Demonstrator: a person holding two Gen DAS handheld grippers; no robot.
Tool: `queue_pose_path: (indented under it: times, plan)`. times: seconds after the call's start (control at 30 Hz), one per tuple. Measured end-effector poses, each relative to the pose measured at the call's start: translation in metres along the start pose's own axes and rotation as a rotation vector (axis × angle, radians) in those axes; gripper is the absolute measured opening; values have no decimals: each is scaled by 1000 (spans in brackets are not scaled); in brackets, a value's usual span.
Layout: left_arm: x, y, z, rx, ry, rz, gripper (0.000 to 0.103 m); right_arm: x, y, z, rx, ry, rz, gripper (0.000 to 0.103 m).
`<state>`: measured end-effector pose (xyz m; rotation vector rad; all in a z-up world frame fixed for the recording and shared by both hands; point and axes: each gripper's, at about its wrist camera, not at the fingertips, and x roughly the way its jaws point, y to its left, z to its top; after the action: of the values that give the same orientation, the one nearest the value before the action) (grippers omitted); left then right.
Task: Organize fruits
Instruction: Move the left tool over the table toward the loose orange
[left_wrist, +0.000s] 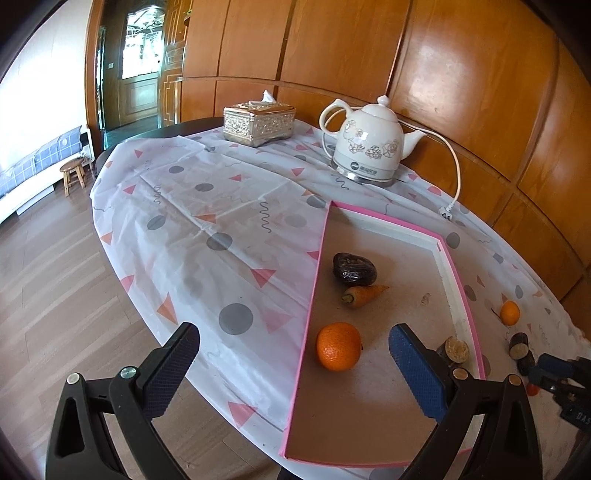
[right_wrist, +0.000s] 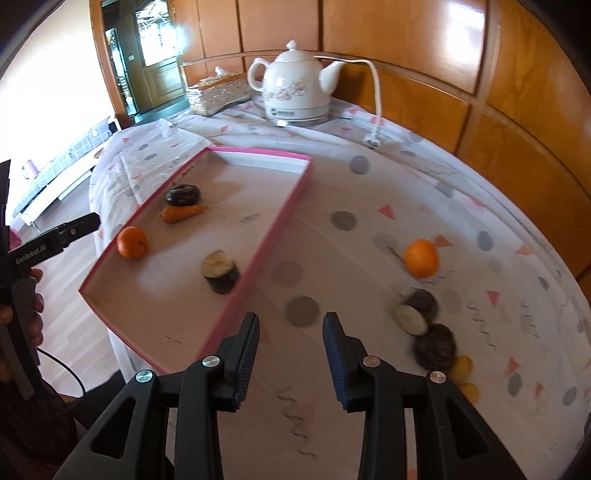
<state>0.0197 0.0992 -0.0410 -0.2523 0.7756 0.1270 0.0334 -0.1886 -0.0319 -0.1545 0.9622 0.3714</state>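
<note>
I'm about halfway, I reckon. My shallow pink-rimmed cardboard tray (right_wrist: 258, 236) holds four pieces: one round orange tangerine (right_wrist: 132, 242), one small orange carrot (right_wrist: 181, 213), one dark wrinkled lump (right_wrist: 181, 194), one dark cut log slice (right_wrist: 220, 271). Out on the patterned plastic tablecloth (right_wrist: 369, 192) wait one tangerine (right_wrist: 421, 257), two dark slices (right_wrist: 417, 312), and yellow bits I can't count. My right gripper (right_wrist: 291, 354) hovers slightly parted, empty; my left gripper (left_wrist: 293, 369) gapes wide, empty, over the tray.

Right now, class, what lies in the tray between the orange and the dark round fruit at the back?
A small carrot lies between the orange and the dark fruit, touching the dark fruit; both wrist views show it.
</note>
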Motion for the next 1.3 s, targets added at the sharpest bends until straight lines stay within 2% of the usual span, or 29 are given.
queue_pose_path:
  times: [0.37, 0.63, 0.97, 1.1, 1.3]
  plan:
    - [-14, -18, -2, 62, -65, -31, 103, -20, -41, -19, 39, -6, -85, 36]
    - [-18, -24, 0, 66, -83, -24, 103, -33, -74, -32, 54, -1, -173, 36]
    - [-19, -42, -2, 146, -72, -34, 103, -48, -138, -60, 165, 18, -280, 37]
    - [-16, -45, -1, 133, -33, -75, 103, -52, -163, -70, 197, 34, -329, 37]
    - [-21, -48, 6, 76, -41, -124, 103, -61, -211, -89, 280, 33, -426, 37]
